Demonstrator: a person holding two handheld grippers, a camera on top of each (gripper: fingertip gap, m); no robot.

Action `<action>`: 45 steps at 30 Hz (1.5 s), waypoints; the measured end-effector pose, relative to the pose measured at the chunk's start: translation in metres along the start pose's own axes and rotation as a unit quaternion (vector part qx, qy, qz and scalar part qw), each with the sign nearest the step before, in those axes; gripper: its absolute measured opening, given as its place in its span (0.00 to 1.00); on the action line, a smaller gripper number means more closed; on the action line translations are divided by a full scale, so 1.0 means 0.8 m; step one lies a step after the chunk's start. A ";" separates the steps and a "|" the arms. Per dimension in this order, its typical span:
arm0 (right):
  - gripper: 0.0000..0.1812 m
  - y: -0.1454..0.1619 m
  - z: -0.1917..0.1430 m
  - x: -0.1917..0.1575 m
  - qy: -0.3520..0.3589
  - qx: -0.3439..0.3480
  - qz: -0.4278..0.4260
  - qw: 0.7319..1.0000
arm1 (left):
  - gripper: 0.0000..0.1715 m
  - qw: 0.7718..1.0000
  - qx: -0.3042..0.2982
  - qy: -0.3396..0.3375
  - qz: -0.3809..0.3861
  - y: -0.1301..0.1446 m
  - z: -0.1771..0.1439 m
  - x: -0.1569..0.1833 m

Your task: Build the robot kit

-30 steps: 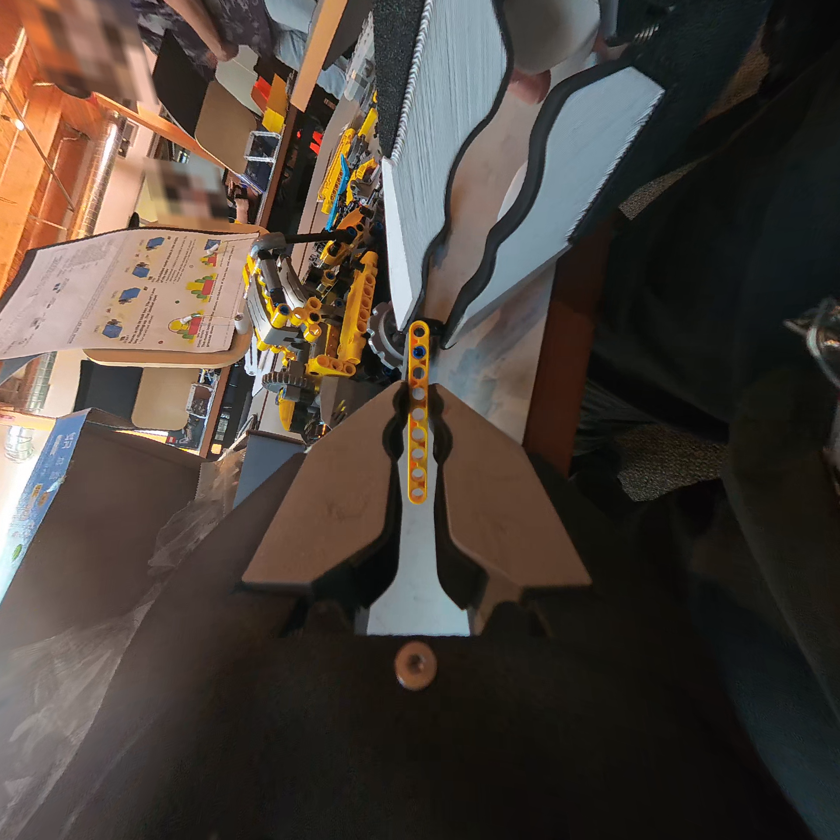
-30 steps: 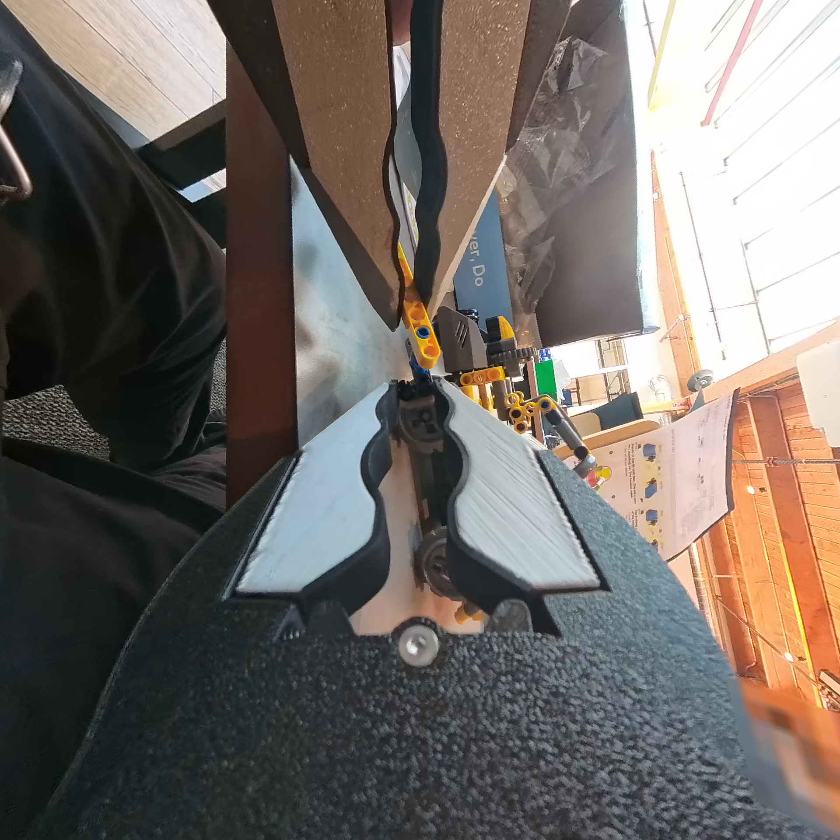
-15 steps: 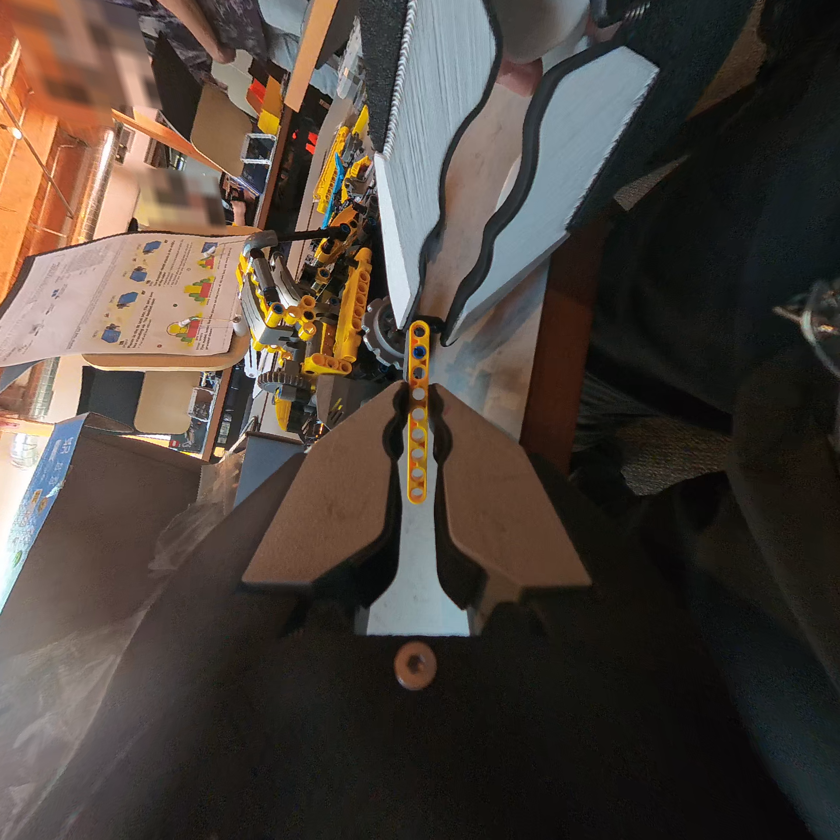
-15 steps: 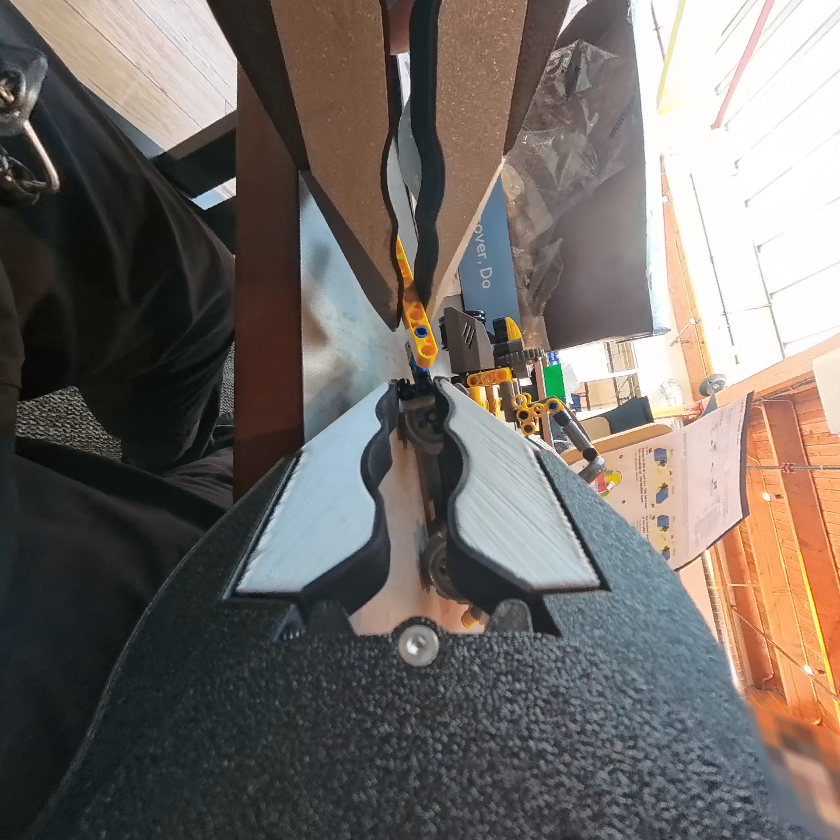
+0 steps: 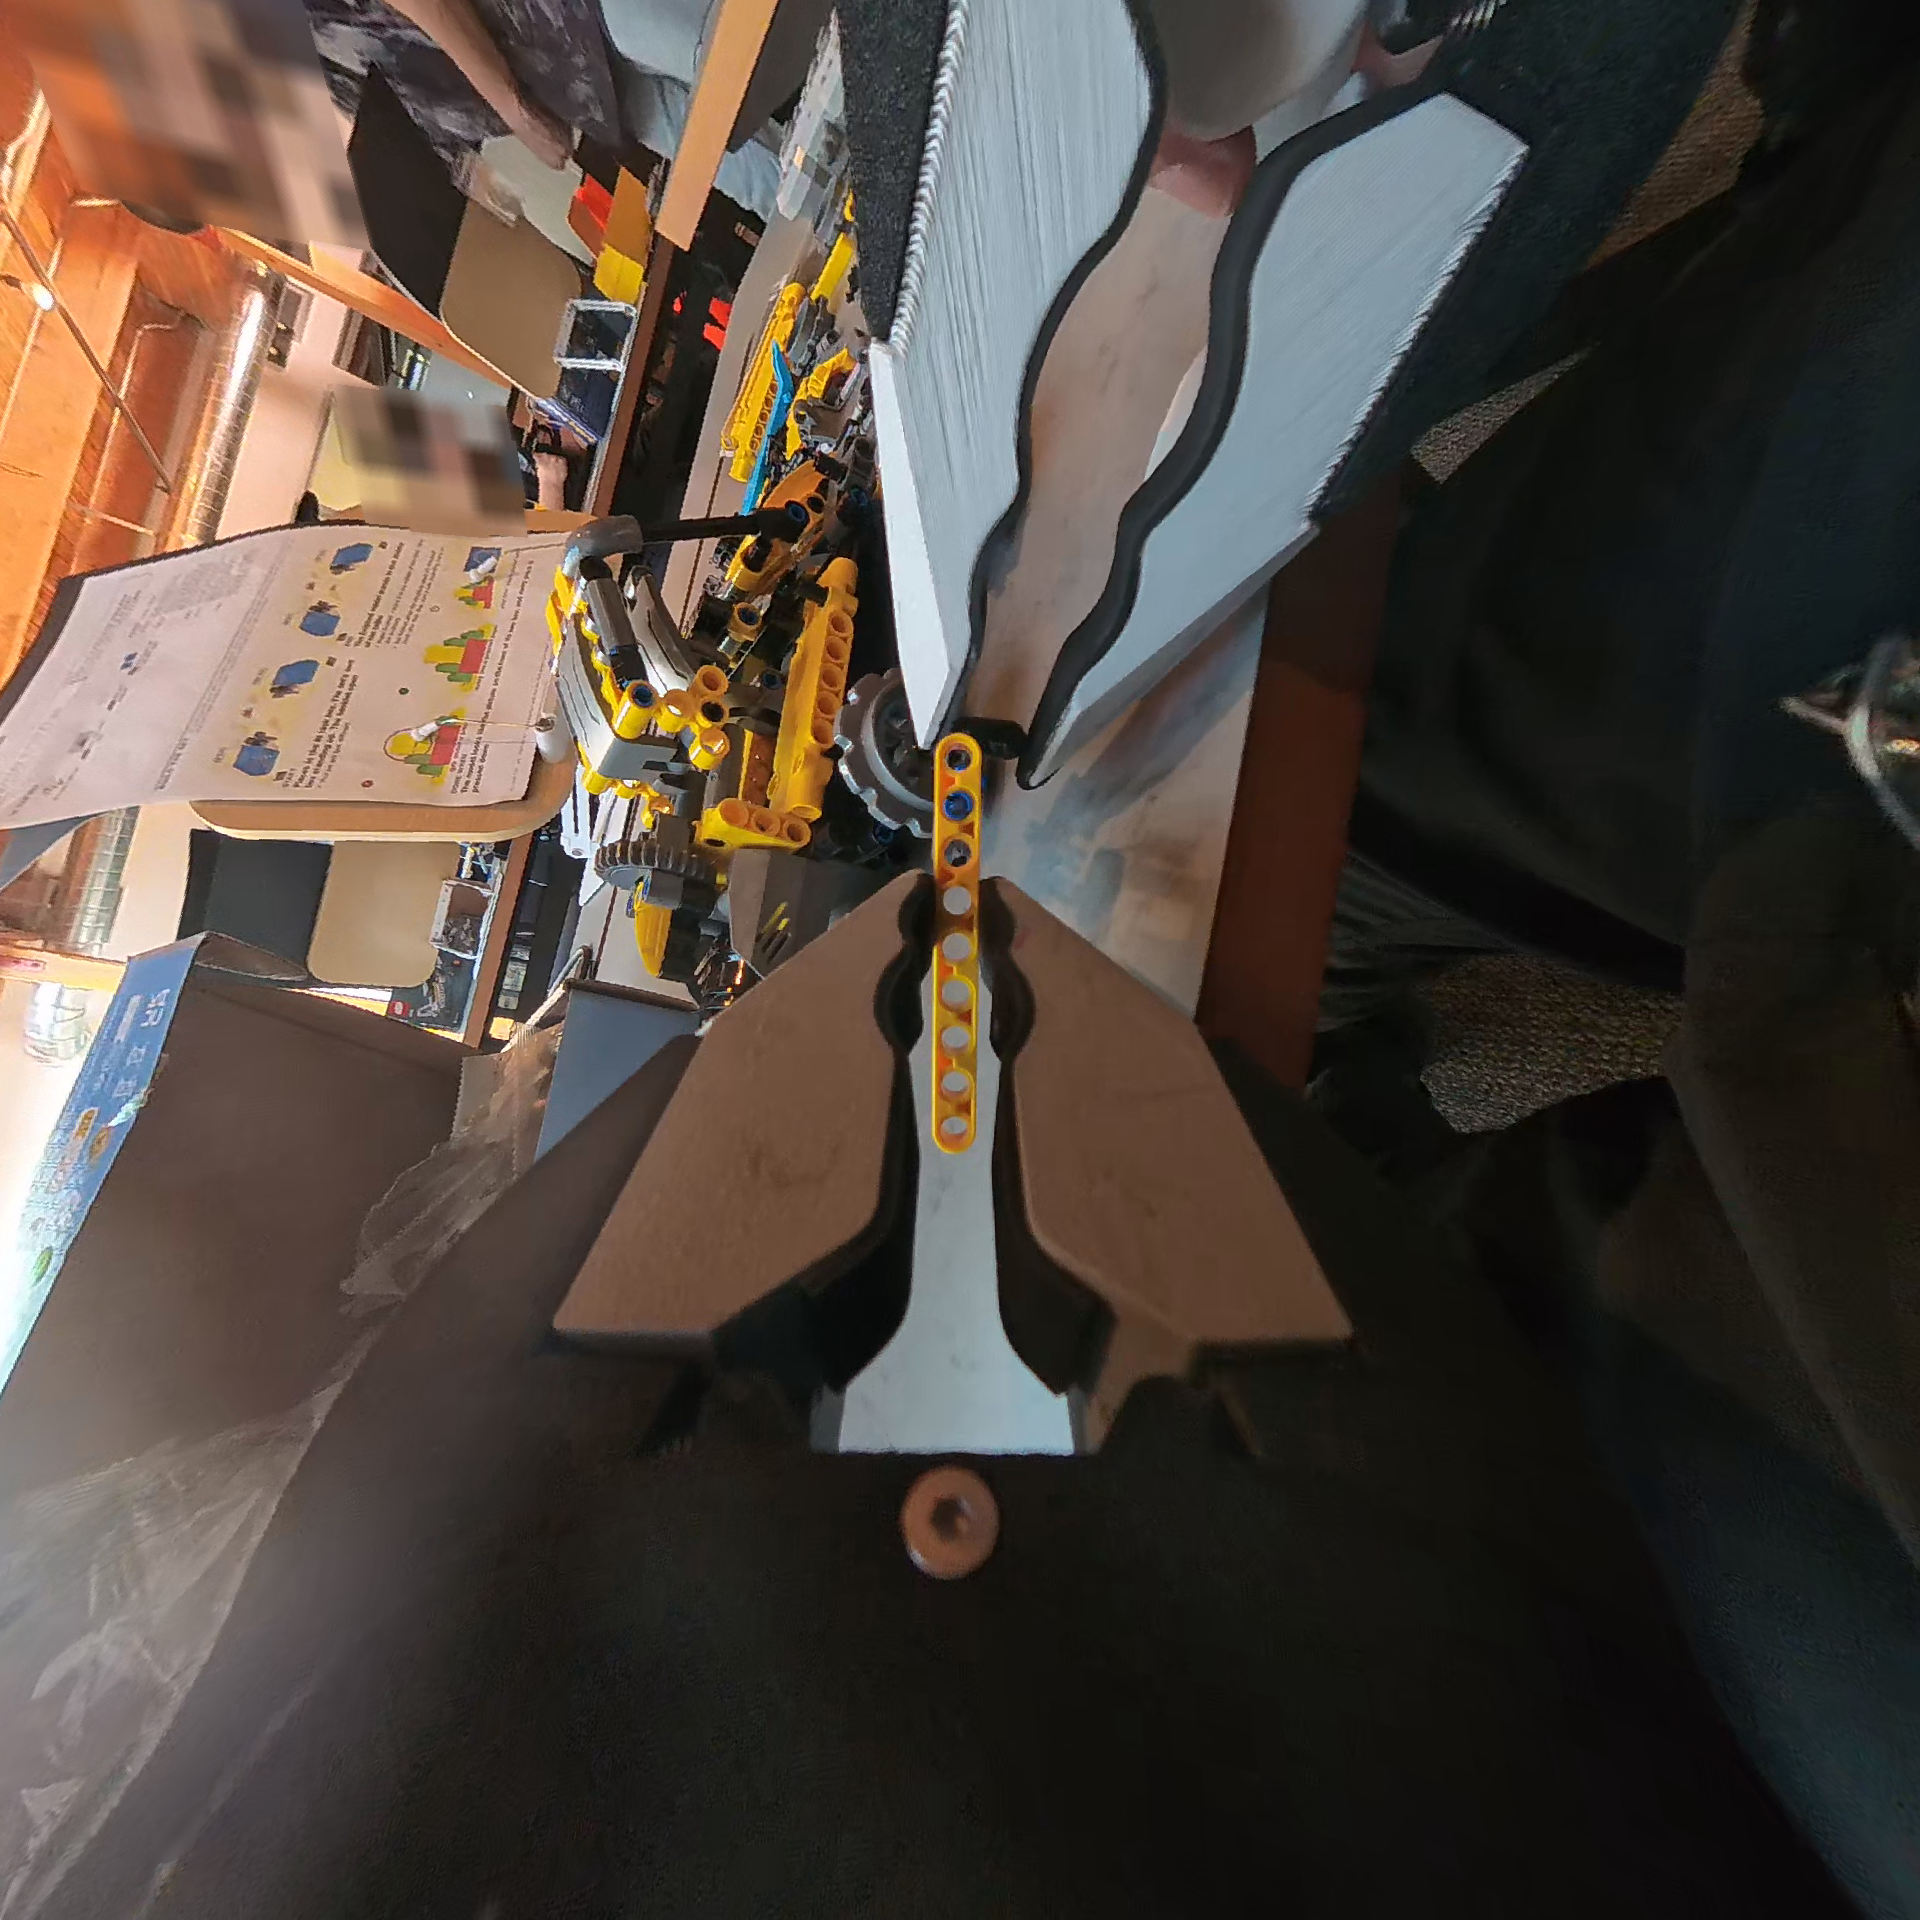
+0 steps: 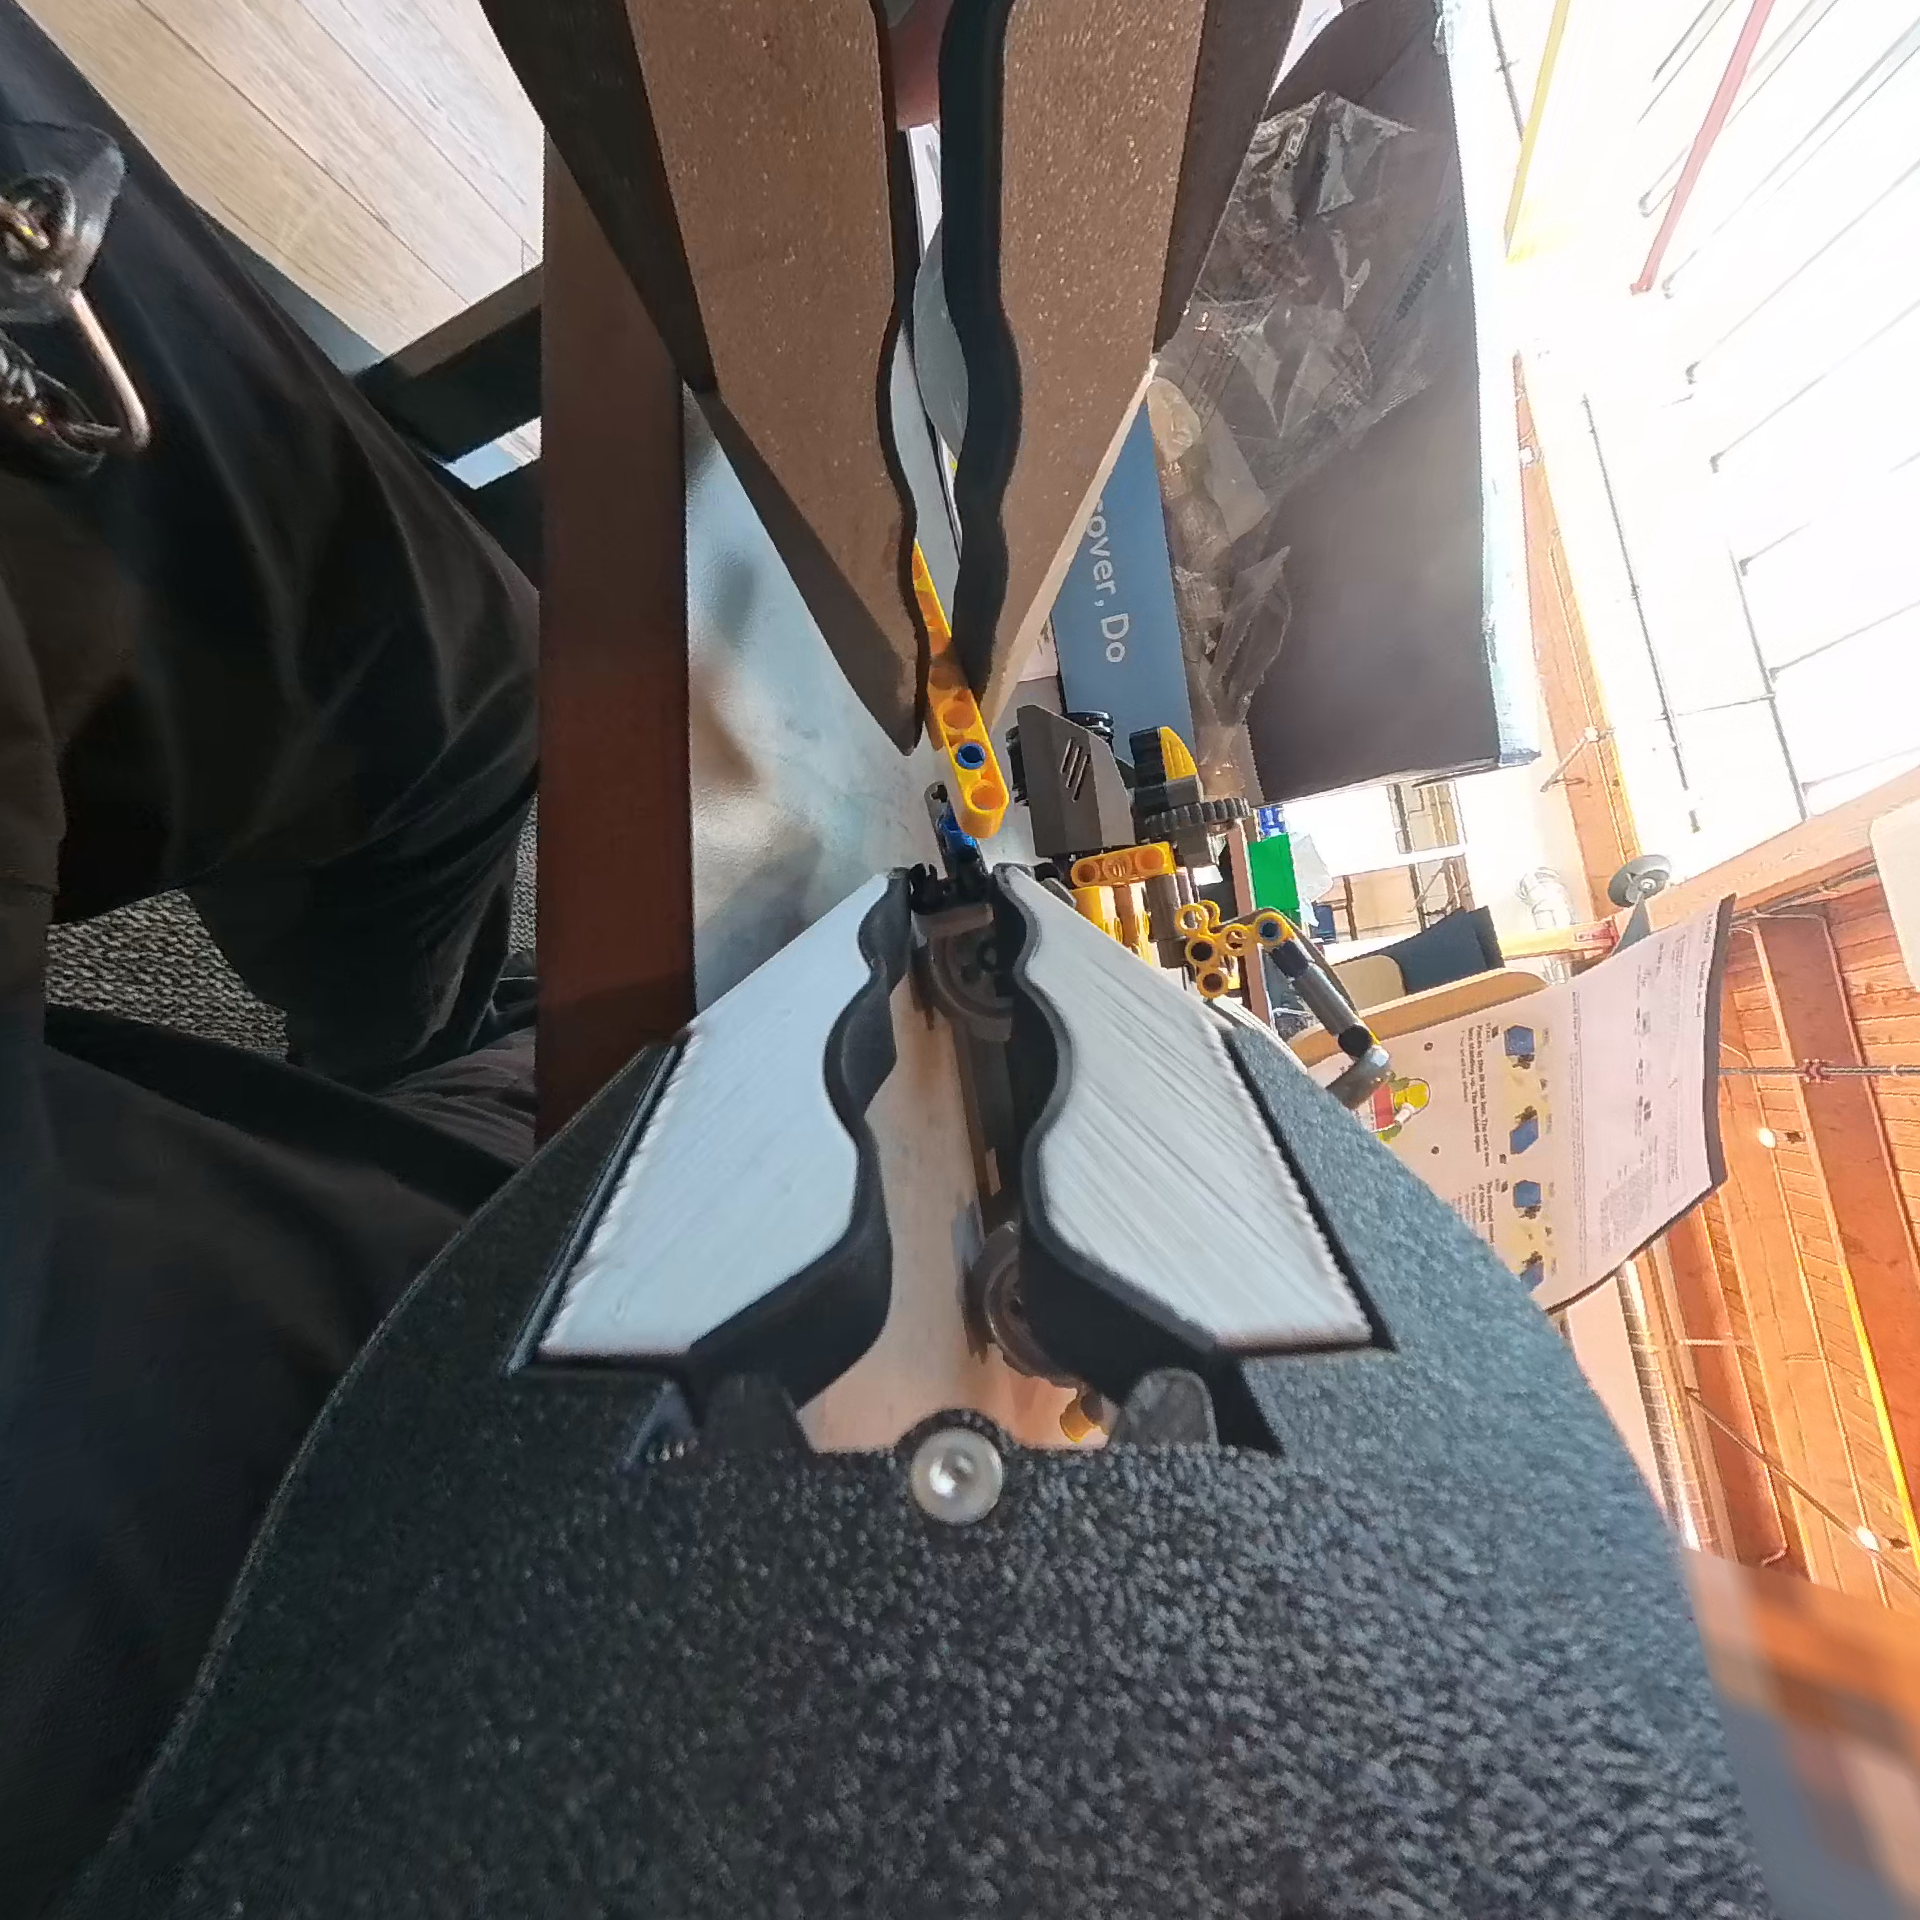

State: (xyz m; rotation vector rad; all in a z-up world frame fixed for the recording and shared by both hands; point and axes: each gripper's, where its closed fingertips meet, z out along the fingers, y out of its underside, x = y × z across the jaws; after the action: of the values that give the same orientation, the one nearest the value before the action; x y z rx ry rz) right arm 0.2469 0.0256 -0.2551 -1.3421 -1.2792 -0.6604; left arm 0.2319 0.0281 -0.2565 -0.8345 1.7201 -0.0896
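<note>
Table [image 5: 1132,831]: pale grey top with a dark red-brown wooden edge, both grippers meeting over it.
Box [image 5: 94,1122]: blue-sided, standing at the far side, with crumpled clear plastic [image 5: 436,1216] beside it.
Instruction sheet [image 5: 270,675]: printed page propped up behind the model.
Model [image 5: 727,717]: yellow and grey toy-brick vehicle on the table, with gears and a grey wheel [image 5: 883,748].
Right gripper [image 6: 961,894]: white fingers closed on the model's dark grey wheeled part [image 6: 982,997], tips near the yellow beam.
Left gripper [image 5: 956,894]: brown fingers clamped on a yellow beam.
Yellow beam [image 5: 956,935]: long, holed strip with blue pins, its free end sticking out beside the wheel, near the right gripper's tips.
</note>
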 end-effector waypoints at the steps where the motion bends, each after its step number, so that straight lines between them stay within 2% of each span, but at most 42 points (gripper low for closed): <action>1: 0.09 0.000 0.000 0.000 0.000 0.000 0.001 1.000 | 0.03 1.000 0.000 0.001 -0.001 0.000 0.000 0.000; 10: 0.09 0.001 -0.001 0.000 -0.002 0.003 0.006 1.000 | 0.03 1.000 0.000 0.002 0.000 -0.001 0.000 0.001; 20: 0.09 0.001 -0.004 0.003 -0.023 0.030 0.053 0.998 | 0.03 1.000 0.004 0.006 0.001 -0.003 0.001 0.003; 31: 0.08 0.001 -0.007 -0.002 -0.079 0.061 0.078 0.992 | 0.03 0.999 0.036 0.027 0.014 -0.013 -0.005 0.012; 45: 0.08 -0.003 -0.012 -0.010 -0.114 0.077 0.081 0.987 | 0.03 0.999 0.031 0.037 0.002 -0.010 -0.005 0.012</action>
State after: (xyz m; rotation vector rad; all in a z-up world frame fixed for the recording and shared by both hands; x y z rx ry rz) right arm 0.2453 0.0134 -0.2596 -1.4045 -1.3554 -0.2938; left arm 0.2314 0.0155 -0.2594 -0.7903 1.7798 -0.1736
